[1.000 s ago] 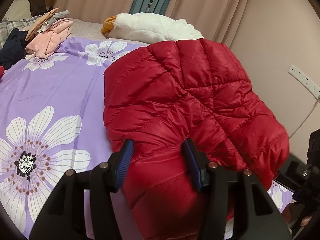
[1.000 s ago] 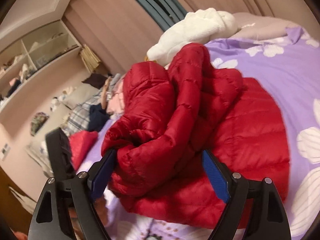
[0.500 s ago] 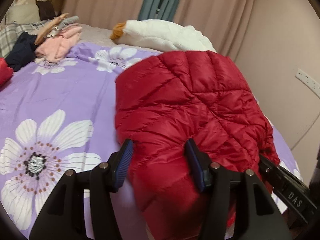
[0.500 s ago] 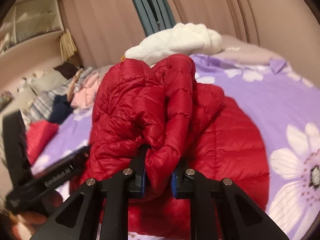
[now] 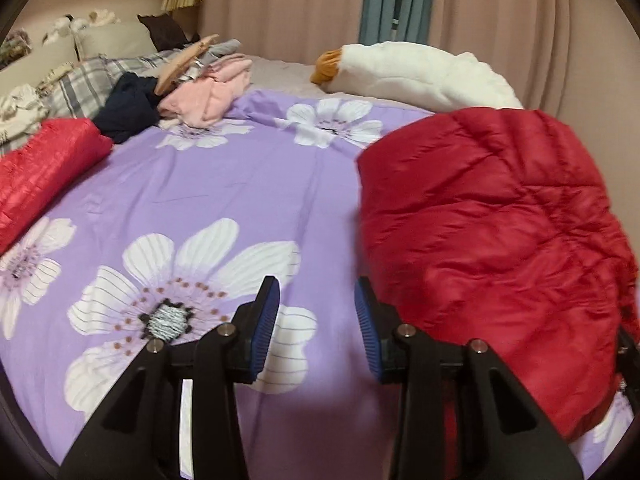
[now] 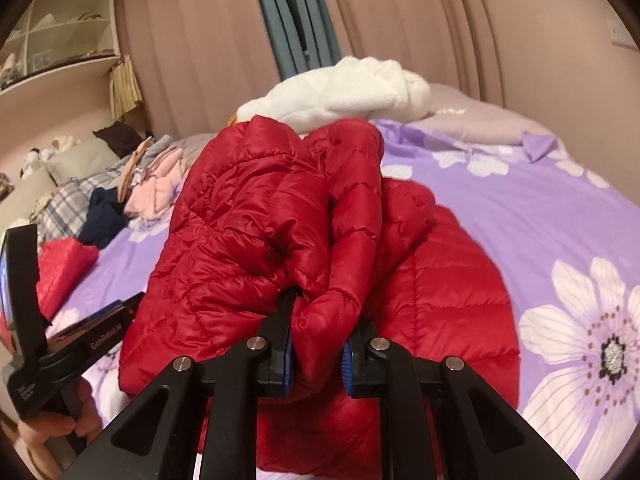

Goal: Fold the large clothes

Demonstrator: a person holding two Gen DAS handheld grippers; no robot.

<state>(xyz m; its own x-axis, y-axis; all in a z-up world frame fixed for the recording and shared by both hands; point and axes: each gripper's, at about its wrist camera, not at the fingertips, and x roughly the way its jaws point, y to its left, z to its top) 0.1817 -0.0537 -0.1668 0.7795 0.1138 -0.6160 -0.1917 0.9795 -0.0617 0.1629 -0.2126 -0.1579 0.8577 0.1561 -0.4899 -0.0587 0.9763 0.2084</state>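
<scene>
A red quilted puffer jacket (image 5: 492,232) lies on the purple flowered bedspread (image 5: 224,200), at the right in the left wrist view. My left gripper (image 5: 316,320) is open and empty, just left of the jacket's edge, over a white flower print. In the right wrist view my right gripper (image 6: 318,354) is shut on a bunched fold of the red jacket (image 6: 280,220), held up above the rest of the garment. The left gripper's body (image 6: 60,344) shows at the left there, in a hand.
A white fleece garment (image 5: 420,68) lies at the back of the bed. A pink garment (image 5: 208,92), a dark one (image 5: 128,108) and plaid pillows (image 5: 76,84) are at the back left. Another red quilted item (image 5: 44,168) lies at the left. Curtains hang behind.
My left gripper has come off the jacket and swung left, now over bare bedspread. My right gripper closed on the bunched jacket fold and keeps holding it.
</scene>
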